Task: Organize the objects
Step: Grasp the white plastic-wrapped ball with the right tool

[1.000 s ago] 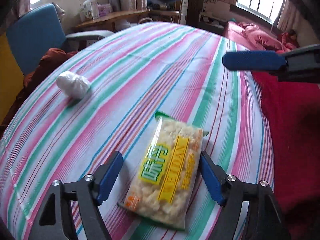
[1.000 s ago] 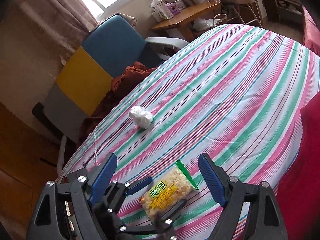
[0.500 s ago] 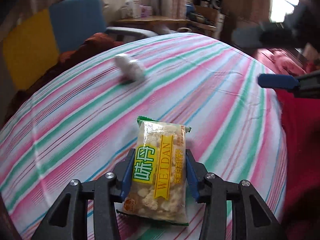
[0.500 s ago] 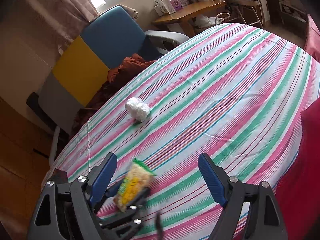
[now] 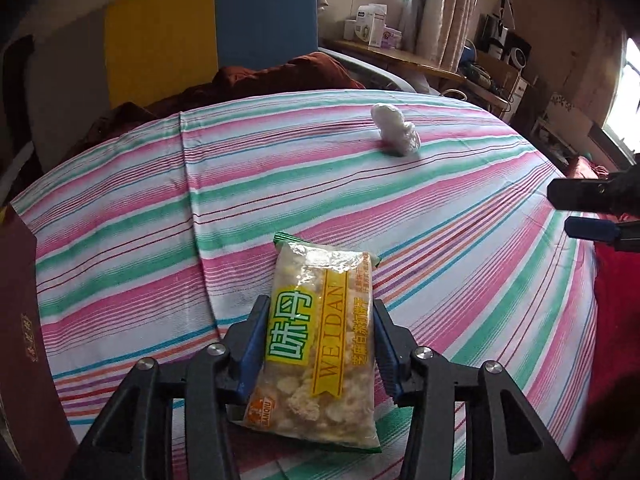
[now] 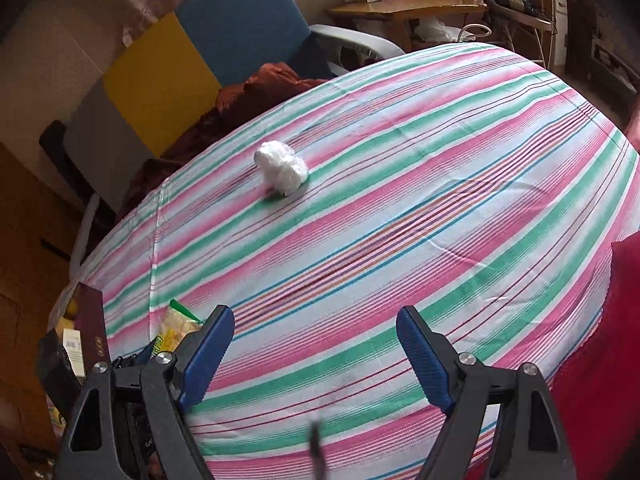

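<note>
**Snack packet gripped, wad waits**

At lower centre of the left wrist view, the left gripper (image 5: 318, 344) clamps the snack packet (image 5: 320, 344), jaws easing slightly, probably bound for the maroon box (image 5: 24, 344) at left. Upper right, the white wad (image 5: 395, 129) waits. The right gripper (image 6: 316, 354) gapes, empty.

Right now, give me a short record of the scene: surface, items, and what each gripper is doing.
surface: striped cloth
snack bag: between the left gripper fingers, which press its sides; jaws opening slightly
white wad: loose on the cloth, far from both grippers
right gripper: open, nothing between its fingers
dark red box: at the cloth's left edge
</note>
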Available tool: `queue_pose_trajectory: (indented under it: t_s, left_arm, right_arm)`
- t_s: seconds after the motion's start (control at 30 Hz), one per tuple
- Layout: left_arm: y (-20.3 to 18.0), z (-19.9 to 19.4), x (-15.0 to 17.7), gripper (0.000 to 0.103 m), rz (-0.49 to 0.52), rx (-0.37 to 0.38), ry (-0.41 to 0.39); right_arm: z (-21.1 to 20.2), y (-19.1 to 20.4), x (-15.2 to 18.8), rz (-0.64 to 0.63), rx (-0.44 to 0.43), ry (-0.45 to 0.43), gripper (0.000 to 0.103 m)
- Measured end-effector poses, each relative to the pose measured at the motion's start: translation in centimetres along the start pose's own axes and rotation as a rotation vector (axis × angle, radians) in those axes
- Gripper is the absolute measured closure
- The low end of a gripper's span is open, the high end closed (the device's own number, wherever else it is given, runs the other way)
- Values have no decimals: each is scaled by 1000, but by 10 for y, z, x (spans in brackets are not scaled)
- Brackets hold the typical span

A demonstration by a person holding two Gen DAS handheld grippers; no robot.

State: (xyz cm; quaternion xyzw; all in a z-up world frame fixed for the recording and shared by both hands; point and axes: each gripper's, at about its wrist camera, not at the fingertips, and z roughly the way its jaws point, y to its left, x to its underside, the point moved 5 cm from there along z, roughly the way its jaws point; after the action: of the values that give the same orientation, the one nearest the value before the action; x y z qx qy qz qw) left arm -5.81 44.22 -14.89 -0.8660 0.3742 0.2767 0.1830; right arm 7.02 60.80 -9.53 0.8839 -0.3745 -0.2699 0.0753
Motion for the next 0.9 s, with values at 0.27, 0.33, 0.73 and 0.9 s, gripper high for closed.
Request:
queue_pose_trajectory:
  t_s: [0.27,0.33,0.73,0.9]
  left_arm:
    - [-1,1,0,52,16,-10,-10]
    - [0,1,0,52,13,-6,-13]
    - [0,3,0,50,13,3,-22]
    - [0,3,0,50,19,-2,-25]
  right_arm:
    - [12,27,-15,-79,3,85,18]
    - [18,36,-33,-111,7,67,18]
    - [128,47,-130,-195,161,85,40]
    - [147,46,-136,-239,206,96,62]
